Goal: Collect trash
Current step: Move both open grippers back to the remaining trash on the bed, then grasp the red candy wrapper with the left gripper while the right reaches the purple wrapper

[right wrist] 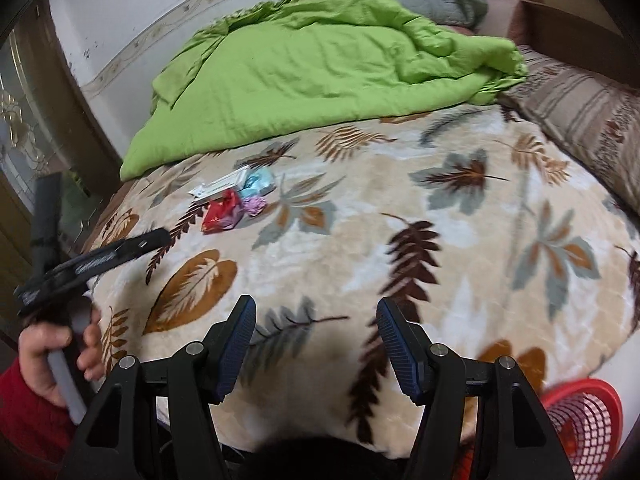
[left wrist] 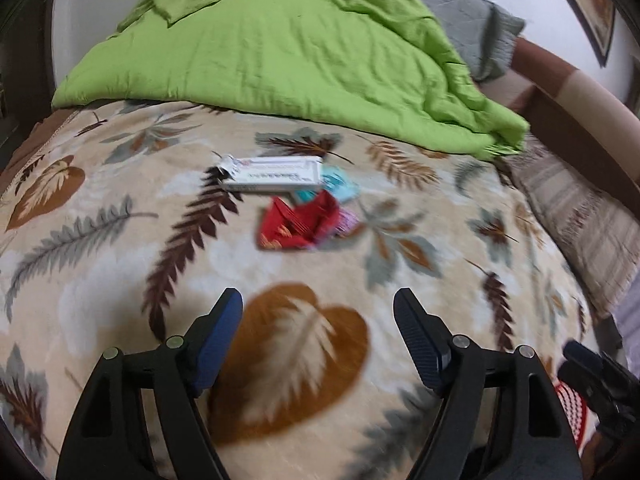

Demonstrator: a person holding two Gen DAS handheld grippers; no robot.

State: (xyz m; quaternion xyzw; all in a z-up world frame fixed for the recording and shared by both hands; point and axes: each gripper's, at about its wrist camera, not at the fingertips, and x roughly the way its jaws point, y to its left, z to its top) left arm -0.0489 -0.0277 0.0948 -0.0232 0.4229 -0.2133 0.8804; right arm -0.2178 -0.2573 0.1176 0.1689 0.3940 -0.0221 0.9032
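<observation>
A small pile of trash lies on the leaf-patterned bedspread: a white carton, a red wrapper, a light blue wrapper and a pink scrap. My left gripper is open and empty, short of the pile. In the right wrist view the same pile lies far left: carton, red wrapper, blue wrapper, purple scrap. My right gripper is open and empty, well back from it. The left gripper shows at the left, held by a hand.
A crumpled green quilt covers the back of the bed, with a grey pillow and a striped pillow beyond. A red mesh basket stands at the bed's near right corner; it also shows in the left wrist view.
</observation>
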